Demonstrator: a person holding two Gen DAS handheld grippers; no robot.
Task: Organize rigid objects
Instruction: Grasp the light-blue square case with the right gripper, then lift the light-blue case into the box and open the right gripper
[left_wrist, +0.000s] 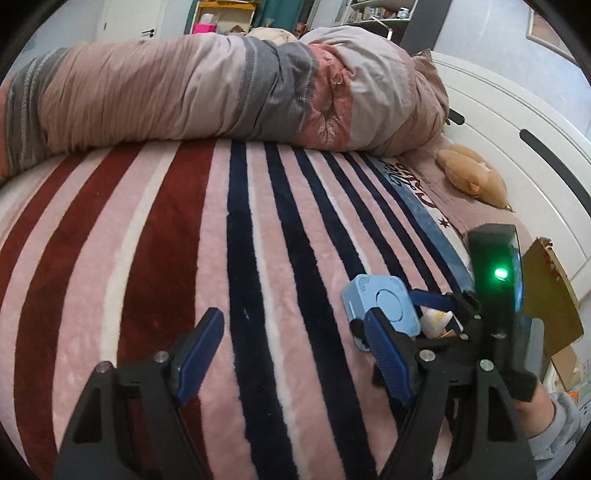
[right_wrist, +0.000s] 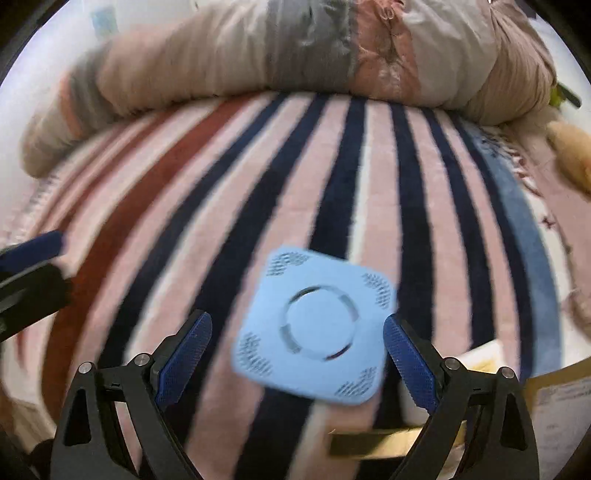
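A light blue square box (right_wrist: 317, 328) with a round centre ring lies flat on the striped blanket (right_wrist: 229, 192). In the right wrist view my right gripper (right_wrist: 297, 347) is open, its blue pads on either side of the box with a gap on each side. The view is motion blurred. In the left wrist view the same blue box (left_wrist: 380, 302) sits at the right, with the right gripper (left_wrist: 432, 306) behind it. My left gripper (left_wrist: 295, 339) is open and empty over the blanket, left of the box.
A rolled quilt (left_wrist: 207, 96) lies across the far side of the bed. A tan plush toy (left_wrist: 472, 173) sits at the right by the white headboard (left_wrist: 517, 122). A cardboard box (left_wrist: 550, 295) stands at the right edge, also shown in the right wrist view (right_wrist: 554, 395).
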